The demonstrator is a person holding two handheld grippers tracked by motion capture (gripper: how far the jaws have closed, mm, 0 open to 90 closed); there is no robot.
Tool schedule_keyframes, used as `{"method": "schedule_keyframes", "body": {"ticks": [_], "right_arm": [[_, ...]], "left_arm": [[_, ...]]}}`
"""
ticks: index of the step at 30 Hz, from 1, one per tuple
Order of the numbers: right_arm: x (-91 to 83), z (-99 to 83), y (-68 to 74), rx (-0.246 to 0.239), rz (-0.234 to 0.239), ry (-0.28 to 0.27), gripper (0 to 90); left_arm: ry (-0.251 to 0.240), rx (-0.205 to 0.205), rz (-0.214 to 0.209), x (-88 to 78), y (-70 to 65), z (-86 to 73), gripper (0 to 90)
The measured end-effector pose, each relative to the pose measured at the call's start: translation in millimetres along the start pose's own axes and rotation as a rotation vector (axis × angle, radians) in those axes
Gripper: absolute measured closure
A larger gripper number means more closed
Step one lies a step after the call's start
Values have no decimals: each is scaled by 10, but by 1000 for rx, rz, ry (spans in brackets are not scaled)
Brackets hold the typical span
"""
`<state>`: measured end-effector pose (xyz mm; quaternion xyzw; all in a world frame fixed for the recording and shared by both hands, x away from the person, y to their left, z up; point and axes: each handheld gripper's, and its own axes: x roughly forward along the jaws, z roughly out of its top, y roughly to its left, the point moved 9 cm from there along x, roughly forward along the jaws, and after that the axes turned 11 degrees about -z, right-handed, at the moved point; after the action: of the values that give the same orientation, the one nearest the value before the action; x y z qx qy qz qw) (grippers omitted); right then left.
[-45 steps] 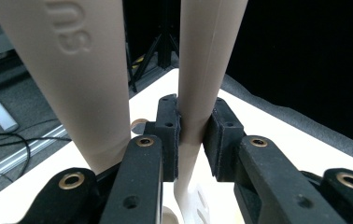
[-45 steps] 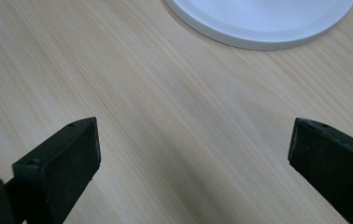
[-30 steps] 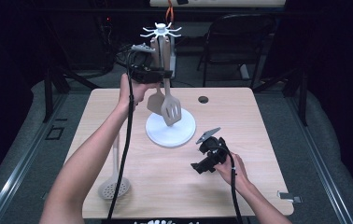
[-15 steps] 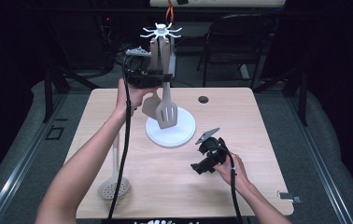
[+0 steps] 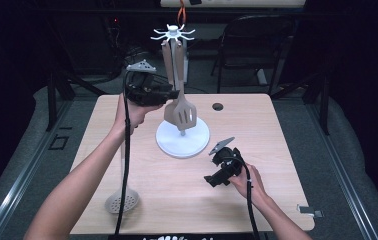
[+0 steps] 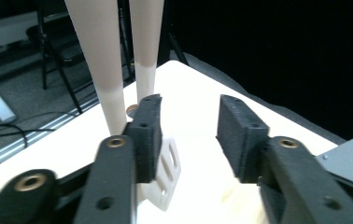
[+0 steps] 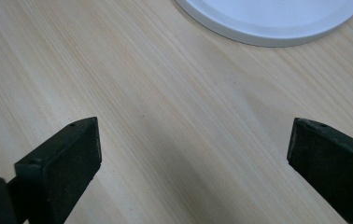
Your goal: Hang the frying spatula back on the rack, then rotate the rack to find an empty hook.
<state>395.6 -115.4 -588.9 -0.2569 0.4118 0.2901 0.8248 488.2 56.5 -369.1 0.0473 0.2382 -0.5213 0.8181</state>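
Above, my left gripper [image 5: 173, 94], jaws apart and empty, sits just beside the beige slotted spatula [image 5: 182, 113] hanging on the white round-based utensil stand [image 5: 182, 139]; my right gripper [image 5: 210, 180], jaws wide apart, rests on the pale wooden table [image 5: 277, 150].

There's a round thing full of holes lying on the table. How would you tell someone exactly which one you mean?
Start at the light wooden table and look to its near left corner, beside the person's left forearm. There lies a beige round skimmer with a perforated head, flat on the wood. Unlike the beige slotted spatula hanging on the white utensil stand with a round base, it is round, dotted with holes and hangs on nothing.
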Motion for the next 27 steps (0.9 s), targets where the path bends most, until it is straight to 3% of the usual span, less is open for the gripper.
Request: {"method": "schedule_keyframes", "body": {"ticks": [7, 14, 17, 20, 27], "right_arm": [[2, -1, 0, -10, -2, 4, 28], [2, 13, -3, -8, 0, -2, 28], [10, 13, 0, 4, 3, -9, 29], [9, 3, -9, -17, -2, 5, 29], [18, -21, -13, -16, 0, 14, 30]], "left_arm": [[-86, 24, 84, -239, 61, 185, 896], [-133, 34, 153, -453, 193, 365, 898], [-164, 23, 149, -525, 237, 440, 898], [-199, 16, 158, -587, 284, 516, 898], [-218, 46, 168, -618, 292, 655, 898]]}}
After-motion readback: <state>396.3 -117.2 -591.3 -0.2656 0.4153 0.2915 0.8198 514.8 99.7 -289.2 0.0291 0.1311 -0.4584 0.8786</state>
